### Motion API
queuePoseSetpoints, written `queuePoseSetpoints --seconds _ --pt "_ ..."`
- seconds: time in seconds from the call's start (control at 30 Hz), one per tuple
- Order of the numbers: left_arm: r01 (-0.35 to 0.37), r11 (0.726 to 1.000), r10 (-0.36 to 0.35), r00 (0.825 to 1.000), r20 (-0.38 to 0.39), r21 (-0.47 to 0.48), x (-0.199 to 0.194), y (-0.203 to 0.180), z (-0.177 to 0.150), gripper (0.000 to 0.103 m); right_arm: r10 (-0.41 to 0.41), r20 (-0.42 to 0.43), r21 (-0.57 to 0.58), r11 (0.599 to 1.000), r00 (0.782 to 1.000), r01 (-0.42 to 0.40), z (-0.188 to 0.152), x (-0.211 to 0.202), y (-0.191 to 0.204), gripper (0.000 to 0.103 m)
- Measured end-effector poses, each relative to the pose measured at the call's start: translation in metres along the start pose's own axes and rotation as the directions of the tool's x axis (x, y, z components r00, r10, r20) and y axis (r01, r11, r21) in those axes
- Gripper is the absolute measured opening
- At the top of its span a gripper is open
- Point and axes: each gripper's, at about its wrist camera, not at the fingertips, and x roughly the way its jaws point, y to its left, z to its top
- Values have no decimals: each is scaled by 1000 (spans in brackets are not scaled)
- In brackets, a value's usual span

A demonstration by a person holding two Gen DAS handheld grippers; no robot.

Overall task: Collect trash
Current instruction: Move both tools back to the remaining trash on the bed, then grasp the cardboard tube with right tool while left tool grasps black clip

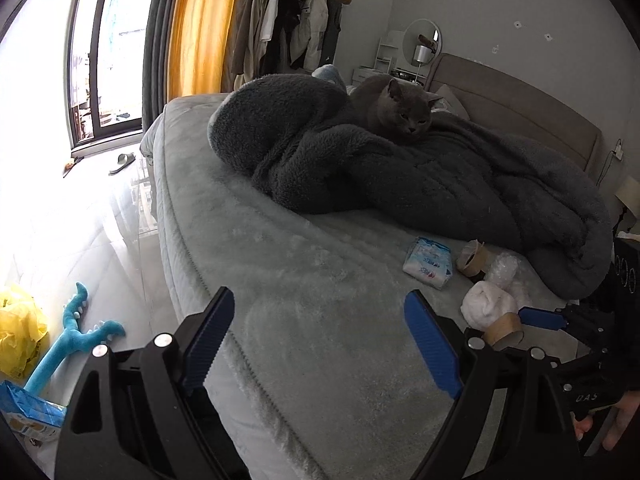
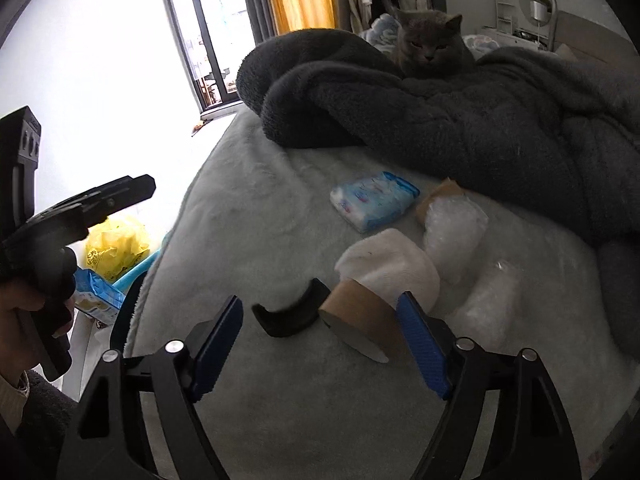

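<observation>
- While the grey cat (image 2: 430, 42) sits on the heaped dark fleece blanket (image 1: 420, 176), the litter lies on the bed's (image 1: 280, 300) pale plush cover, just in front of the blanket's edge.
- The right tongs (image 2: 320, 344) stand wide, with a brown cardboard tube (image 2: 362, 322) lying between their blue ribbed pads, its cut end facing them; I cannot tell whether a pad touches it.
- A curved black plastic piece (image 2: 288, 316) lies just beside the tube, also between the pads.
- Touching the tube behind is a white cloth wad (image 2: 390, 266); crumpled clear plastic wrap (image 2: 454, 226) sits beside that.
- Farther back lie a soft blue-and-white tissue pack (image 2: 374, 200) and a brown tape roll (image 1: 474, 258).
- The left tongs (image 1: 320, 336) hang wide over the bed's edge, holding nothing.
- On the floor beside the bed: a yellow plastic bag (image 1: 20, 332), a teal plush toy (image 1: 74, 336) and a blue packet (image 1: 32, 410).
</observation>
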Motion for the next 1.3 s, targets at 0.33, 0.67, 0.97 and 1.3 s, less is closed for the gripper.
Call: queuePoseSetpoints --seconds 0.33,0.67,0.97,1.3 --pt "67 997 -66 997 -32 39 15 -28 -6 89 -87 -20 -43 995 996 86 -13 6 -9 68" --pt "115 991 -111 992 -63 70 30 -54 -13 89 -166 15 -66 984 986 167 -15 15 -24 47" --pt "206 976 -198 975 -99 70 38 -70 -18 89 -68 36 6 998 997 68 -12 -4 -40 47" --pt "240 963 -219 961 -167 119 53 -96 -32 82 -60 66 10 998 996 59 -12 -23 -50 46"
